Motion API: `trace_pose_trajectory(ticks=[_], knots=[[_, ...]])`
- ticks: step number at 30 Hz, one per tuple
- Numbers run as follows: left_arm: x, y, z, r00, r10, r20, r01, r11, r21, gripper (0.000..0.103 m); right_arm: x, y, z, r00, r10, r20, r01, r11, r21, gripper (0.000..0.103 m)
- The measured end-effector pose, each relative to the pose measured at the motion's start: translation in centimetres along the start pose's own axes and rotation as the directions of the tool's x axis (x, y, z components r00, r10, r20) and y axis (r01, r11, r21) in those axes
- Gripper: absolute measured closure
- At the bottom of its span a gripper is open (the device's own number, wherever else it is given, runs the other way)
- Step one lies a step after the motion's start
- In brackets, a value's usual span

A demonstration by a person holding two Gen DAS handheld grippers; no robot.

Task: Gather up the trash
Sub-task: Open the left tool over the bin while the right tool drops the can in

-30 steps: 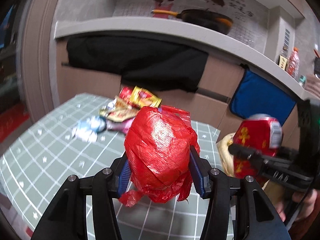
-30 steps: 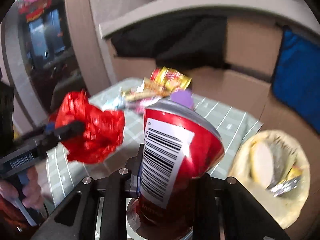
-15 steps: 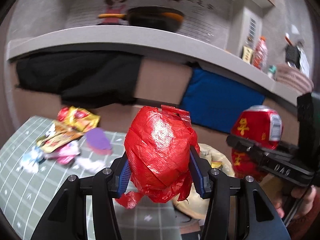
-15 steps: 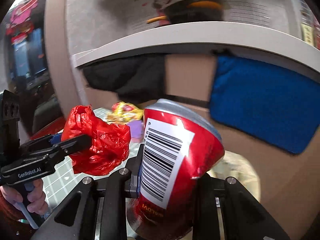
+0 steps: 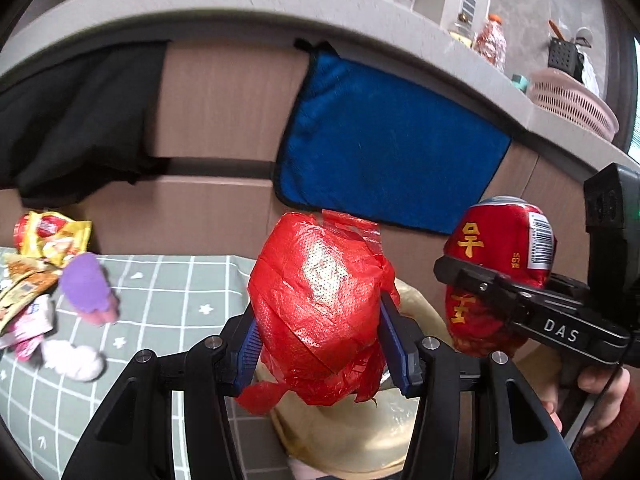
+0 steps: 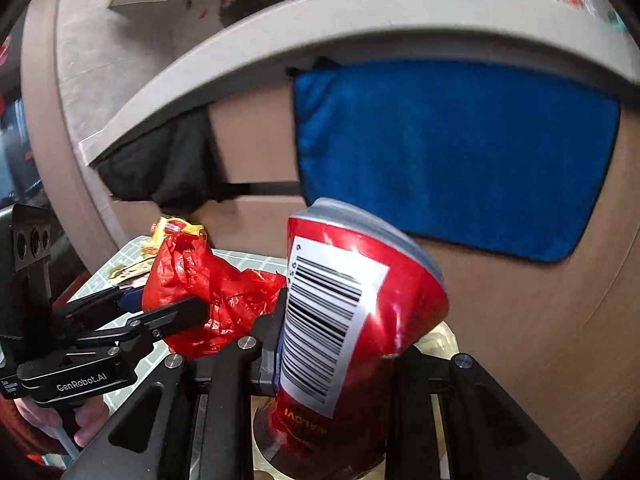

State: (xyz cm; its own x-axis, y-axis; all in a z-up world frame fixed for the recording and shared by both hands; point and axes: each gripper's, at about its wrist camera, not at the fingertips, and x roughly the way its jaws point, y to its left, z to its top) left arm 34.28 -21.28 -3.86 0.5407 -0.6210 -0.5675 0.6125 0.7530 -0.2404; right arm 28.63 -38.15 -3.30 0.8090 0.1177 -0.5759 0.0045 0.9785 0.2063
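My left gripper (image 5: 320, 340) is shut on a crumpled red plastic bag (image 5: 320, 304), held in the air past the table's right edge, above a cream-lined trash bin (image 5: 360, 436). The bag also shows in the right wrist view (image 6: 208, 292). My right gripper (image 6: 336, 356) is shut on a dented red can (image 6: 344, 320) with a barcode label, held beside the bag; the can shows in the left wrist view (image 5: 500, 272). The bin rim (image 6: 444, 336) peeks out below the can. More wrappers (image 5: 44, 252) lie on the table at left.
A green checked tablecloth (image 5: 160, 292) covers the table, with a purple piece (image 5: 86, 284) and white scraps (image 5: 72, 356). A blue towel (image 5: 384, 152) and black cloth (image 5: 72, 120) hang from the grey counter (image 5: 280, 4) behind. A pink basket (image 5: 572, 104) stands on it.
Both grippers have swung right with their loads, from over the table to over the trash bin. The wrapper pile has slid to the left edge of view.
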Motion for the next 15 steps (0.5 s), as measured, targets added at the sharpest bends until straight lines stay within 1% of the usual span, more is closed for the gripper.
trace_pose_trajectory(ticks=[2,4,7,9,11,12,15], knots=[[0.9,0.2,-0.2,1.000,-0.017,-0.017,0.017,1.000,0.003,0.049,0.9,-0.7,-0.3,1.000,-0.003,-0.011,0.003,1.000,0.021,0.080],[1.6,0.5,-0.3,0.999,-0.032,-0.008,0.032,0.999,-0.004,0.047,1.9,-1.3,-0.7,1.000,-0.006,-0.027,0.007,0.999,0.041,0.080],[2.2,1.3,-0.2,0.999,-0.046,-0.008,0.046,0.999,-0.027,0.043,3.1,-2.0,-1.0,0.999,-0.008,-0.040,0.011,0.998,0.062,0.078],[2.5,1.9,-0.2,0.998,-0.052,-0.022,0.051,0.997,-0.053,0.042,3.6,-2.3,-1.3,0.999,-0.014,-0.044,0.018,0.996,0.083,0.078],[2.6,2.2,0.0,0.997,-0.061,-0.037,0.059,0.996,-0.062,0.041,4.1,-2.4,-1.5,0.998,-0.014,-0.056,0.019,0.995,0.093,0.075],[2.4,2.2,0.1,0.997,-0.063,-0.036,0.060,0.996,-0.061,0.041,4.3,-2.3,-1.6,0.998,-0.017,-0.058,0.023,0.995,0.092,0.071],[1.5,2.4,0.3,0.998,-0.066,-0.013,0.065,0.996,-0.068,0.041,4.5,-2.4,-1.9,0.999,-0.013,-0.052,0.019,0.994,0.108,0.063]])
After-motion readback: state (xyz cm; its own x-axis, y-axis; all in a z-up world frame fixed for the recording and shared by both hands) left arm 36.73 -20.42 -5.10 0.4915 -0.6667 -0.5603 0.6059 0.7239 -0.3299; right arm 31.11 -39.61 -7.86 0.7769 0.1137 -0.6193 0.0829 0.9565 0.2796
